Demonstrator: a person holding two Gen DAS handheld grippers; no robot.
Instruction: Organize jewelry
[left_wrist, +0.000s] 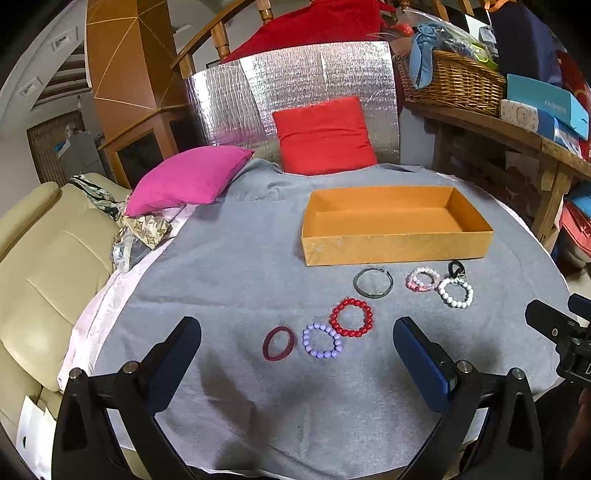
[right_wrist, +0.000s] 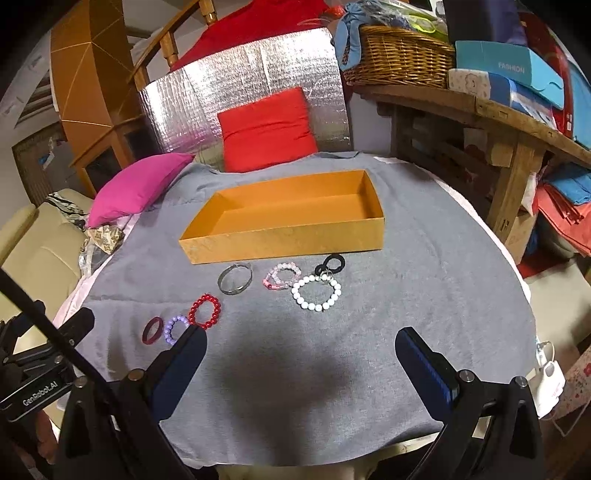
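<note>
Nearest my lenses: both grippers hang over the grey cloth (left_wrist: 229, 258) covering the round table. My left gripper (left_wrist: 297, 339) has its fingers spread wide, nothing between them; my right gripper (right_wrist: 301, 349) is likewise spread and empty.

Just beyond the left gripper's tips: a dark red elastic band (left_wrist: 279, 343), a lilac beaded bracelet (left_wrist: 322, 340) beside it, then a red beaded bracelet (left_wrist: 351, 317) touching the lilac one. Farther back, a grey metal open bangle (left_wrist: 373, 283) lies alone. To its right, a pink beaded bracelet (left_wrist: 424, 279), a white beaded bracelet (left_wrist: 456, 292) and a black looped hair tie (left_wrist: 456, 266) cluster close together.

The shallow orange cardboard box (left_wrist: 395, 243) sits behind the whole row, nothing inside it.

Red square cushion (left_wrist: 325, 136) and magenta cushion (left_wrist: 188, 179) at the table's far edge.
</note>
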